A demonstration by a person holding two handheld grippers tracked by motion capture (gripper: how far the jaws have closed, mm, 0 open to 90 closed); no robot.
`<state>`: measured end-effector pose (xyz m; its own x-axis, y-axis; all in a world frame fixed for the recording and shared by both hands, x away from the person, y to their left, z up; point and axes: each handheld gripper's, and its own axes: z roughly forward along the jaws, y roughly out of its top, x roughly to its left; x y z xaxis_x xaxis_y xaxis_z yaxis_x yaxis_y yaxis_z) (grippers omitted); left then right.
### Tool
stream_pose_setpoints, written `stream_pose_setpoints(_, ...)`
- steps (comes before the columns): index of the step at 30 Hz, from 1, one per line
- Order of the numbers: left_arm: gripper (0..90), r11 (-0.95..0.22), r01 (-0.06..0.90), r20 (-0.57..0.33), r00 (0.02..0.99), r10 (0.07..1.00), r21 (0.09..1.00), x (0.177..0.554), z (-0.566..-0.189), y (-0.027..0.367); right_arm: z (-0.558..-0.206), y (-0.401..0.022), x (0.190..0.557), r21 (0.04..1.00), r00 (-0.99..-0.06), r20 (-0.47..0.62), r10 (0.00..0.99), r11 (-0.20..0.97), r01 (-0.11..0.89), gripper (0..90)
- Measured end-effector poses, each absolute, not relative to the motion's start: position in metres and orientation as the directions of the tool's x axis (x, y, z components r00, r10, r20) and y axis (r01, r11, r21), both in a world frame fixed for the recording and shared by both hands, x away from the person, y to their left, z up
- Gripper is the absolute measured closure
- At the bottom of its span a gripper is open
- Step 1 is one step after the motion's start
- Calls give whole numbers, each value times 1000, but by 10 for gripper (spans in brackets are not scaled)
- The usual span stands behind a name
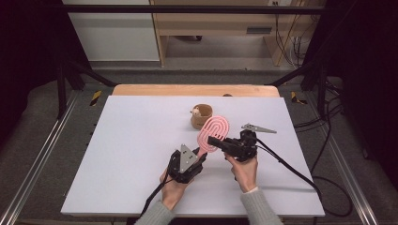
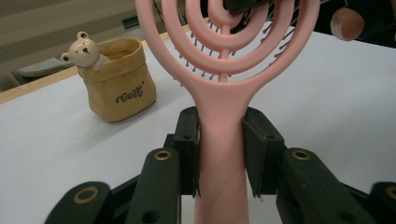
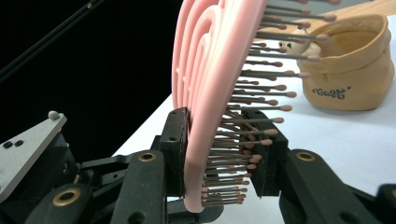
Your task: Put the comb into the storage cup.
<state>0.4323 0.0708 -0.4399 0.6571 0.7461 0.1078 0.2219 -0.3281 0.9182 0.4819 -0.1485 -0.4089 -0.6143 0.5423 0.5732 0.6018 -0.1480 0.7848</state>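
Note:
A pink hairbrush (image 1: 213,132) with looped ribs is held up off the white table (image 1: 136,140) between both grippers. My left gripper (image 1: 202,153) is shut on its handle (image 2: 222,154), one pad on each side. From the right, my right gripper (image 1: 213,140) is shut on the brush head (image 3: 205,70): one pad presses the smooth back, the other presses into the bristles (image 3: 252,140). The left gripper view has the right gripper's jaw tip (image 2: 243,4) at the top, on the head.
A small tan pot (image 1: 202,116) with a bear figure (image 2: 84,49) on its rim stands just behind the brush, near the table's far edge. Cables trail from both grippers toward the table's front. A wooden strip (image 1: 187,90) borders the far side.

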Motion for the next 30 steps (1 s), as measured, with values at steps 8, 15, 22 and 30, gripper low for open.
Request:
stream_pose_setpoints(8, 631, -311, 233, 81, 668, 740, 922, 434, -436, 74, -407, -150, 481, 795, -622, 563, 544, -151, 588, 643)
stream_pose_setpoints(15, 534, -298, 255, 45, 687, 725, 920, 434, -431, 76, -408, -150, 482, 802, -623, 547, 559, -136, 582, 644)
stream_pose_setpoints(22, 376, -283, 295, -13, 713, 701, 913, 438, -422, 82, -406, -153, 482, 817, -622, 519, 586, -128, 562, 643)
stream_pose_setpoints(30, 186, -267, 333, -73, 736, 672, 904, 442, -409, 91, -402, -157, 481, 836, -625, 489, 609, -123, 534, 643)
